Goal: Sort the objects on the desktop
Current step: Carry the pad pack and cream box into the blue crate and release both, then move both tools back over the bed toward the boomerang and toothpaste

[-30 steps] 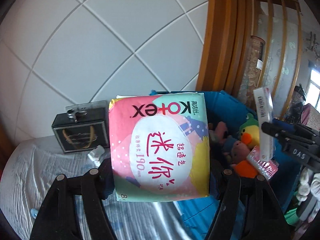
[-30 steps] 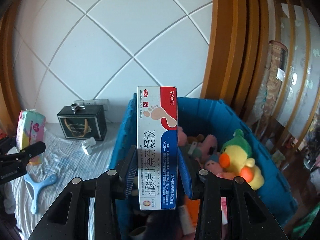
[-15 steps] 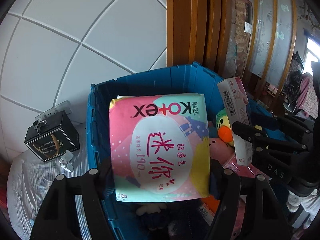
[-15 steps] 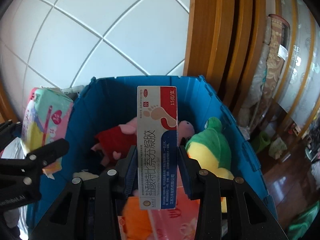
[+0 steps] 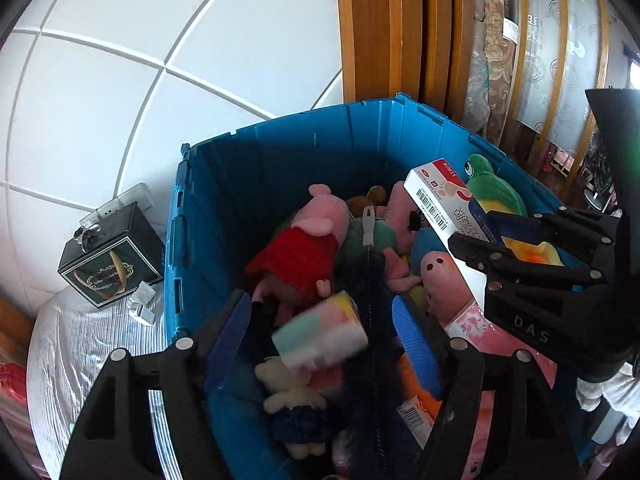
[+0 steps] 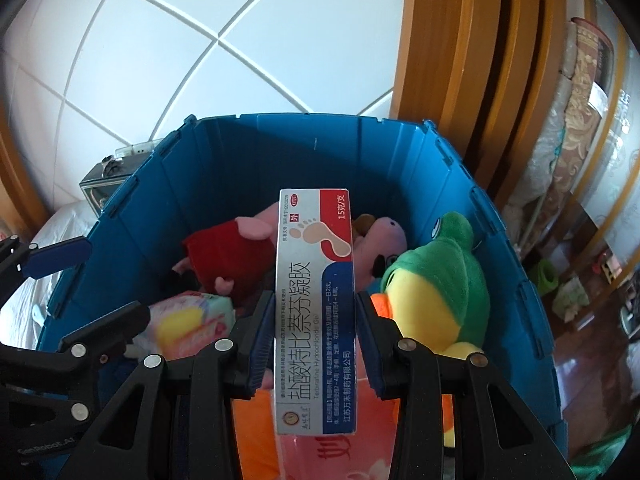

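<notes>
Pastel pink-and-green soft pack [image 5: 320,330], clamped in my left fingers [image 5: 320,340] a moment ago, now tumbles blurred between them, spread apart, into the blue plastic crate [image 5: 224,184]. My right fingers [image 6: 315,316] stay clamped on the white-and-red ointment carton [image 6: 315,300]; it should drop next.

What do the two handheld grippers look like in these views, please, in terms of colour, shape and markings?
Both are matte black, angular plastic frames with cut-out openings and silver screw heads along the linkages. Each finger carries a ribbed blue pad. The left gripper and the right gripper look identical in build. Seen from the left wrist, the right gripper's side bears the pale letters "DAS". No cables, sleeves or hands show.
</notes>
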The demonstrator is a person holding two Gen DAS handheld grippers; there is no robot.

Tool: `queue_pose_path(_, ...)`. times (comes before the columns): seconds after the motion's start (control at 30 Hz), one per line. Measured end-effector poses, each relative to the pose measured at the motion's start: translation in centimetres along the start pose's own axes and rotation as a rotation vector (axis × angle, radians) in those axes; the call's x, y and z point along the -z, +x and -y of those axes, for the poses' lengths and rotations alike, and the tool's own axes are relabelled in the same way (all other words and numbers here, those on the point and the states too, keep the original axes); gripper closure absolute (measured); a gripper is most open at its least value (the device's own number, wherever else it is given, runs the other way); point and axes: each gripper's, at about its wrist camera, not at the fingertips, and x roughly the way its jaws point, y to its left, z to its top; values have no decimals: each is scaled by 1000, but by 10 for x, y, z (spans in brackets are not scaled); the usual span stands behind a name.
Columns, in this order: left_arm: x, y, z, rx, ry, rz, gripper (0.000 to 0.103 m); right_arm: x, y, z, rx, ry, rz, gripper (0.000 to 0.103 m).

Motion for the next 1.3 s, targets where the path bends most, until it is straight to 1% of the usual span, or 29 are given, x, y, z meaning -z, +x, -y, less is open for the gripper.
queue_pose_path(0.27,7,3,1,5,0,-41,30,1,16,-4,-9,-21,-64,64)
queue_pose_path(0.4,12,4,-1,12,-5,-54,30,5,24,-8,11,-45,-107,64)
queue_pose_path(0.43,13,3,-1,13,-5,-56,30,6,25,-8,14,-46,-111,62)
queue_pose_path(0.5,14,1,-1,19,-7,-53,30,7,23,-7,15,-42,-110,53)
queue_pose_path(0.53,14,-1,-1,21,-5,-50,30,8,22,-7,17,-41,-106,45)
queue_pose_path(0.57,15,-2,-1,21,-3,-47,30,8,20,-7,23,-42,-102,39)
queue_pose_path(0.63,16,-6,0,26,-2,-41,30,9,15,-6,32,-44,-92,37)
queue_pose_path(0.73,18,-14,1,37,-1,-29,30,9,5,-5,38,-35,-72,30)
queue_pose_path(0.8,20,-20,0,44,-1,-19,30,10,-4,-3,40,-27,-53,19)
queue_pose_path(0.83,22,-25,0,48,0,-12,30,10,-8,-3,41,-26,-45,12)
queue_pose_path(0.9,26,-34,0,57,4,5,30,12,-18,-3,47,-26,-23,7)
queue_pose_path(0.93,28,-40,-1,62,4,17,30,12,-24,-3,47,-27,-13,2)
queue_pose_path(1.07,37,-63,-11,55,-20,80,30,19,-47,-7,31,-28,31,0)
queue_pose_path(1.17,47,-85,-25,33,-54,136,30,23,-63,-13,17,-21,68,0)
queue_pose_path(1.2,51,-91,-31,25,-66,153,27,25,-69,-16,7,-15,83,0)
queue_pose_path(1.3,66,-110,-53,-10,-110,206,26,29,-87,-31,-40,-5,129,0)
